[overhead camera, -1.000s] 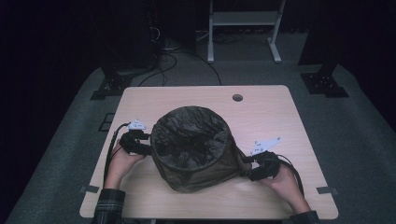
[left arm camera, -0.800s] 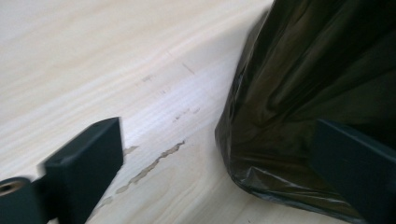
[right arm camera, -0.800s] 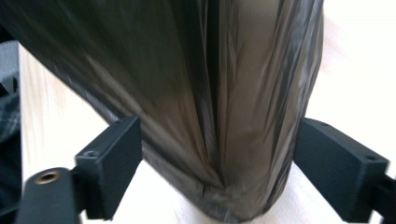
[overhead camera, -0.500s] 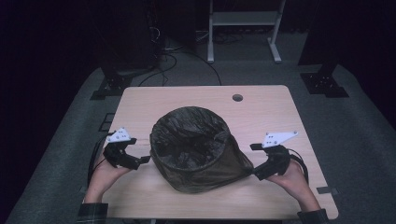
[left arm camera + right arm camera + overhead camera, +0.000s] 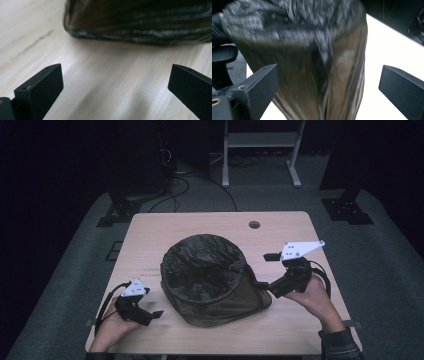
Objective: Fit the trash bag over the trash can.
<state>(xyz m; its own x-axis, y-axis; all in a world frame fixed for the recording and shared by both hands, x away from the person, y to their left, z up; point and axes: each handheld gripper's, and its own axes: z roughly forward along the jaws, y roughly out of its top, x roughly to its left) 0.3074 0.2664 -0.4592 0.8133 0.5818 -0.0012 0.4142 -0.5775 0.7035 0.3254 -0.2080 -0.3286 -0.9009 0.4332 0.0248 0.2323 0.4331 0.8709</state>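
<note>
Here, a round bin lined with a dark crinkled plastic bag (image 5: pixel 204 280) stands on the light wooden table (image 5: pixel 190 225). The left gripper (image 5: pixel 152 314) waits beside it with jaws wide apart. The right gripper (image 5: pixel 257 285) is also spread, its jaws on either side of the bag's wall.

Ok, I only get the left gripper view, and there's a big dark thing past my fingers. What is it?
Observer: A round bin lined with a black bin bag. It stands open-topped in the middle of the table.
Operator: Where's my other one?
Observer: The right gripper is at the bin's right side, with its fingers open and pointing at the bin's wall.
Operator: Is my left one touching it?
Observer: No, the left gripper sits apart from it, near the table's front left corner.
</note>
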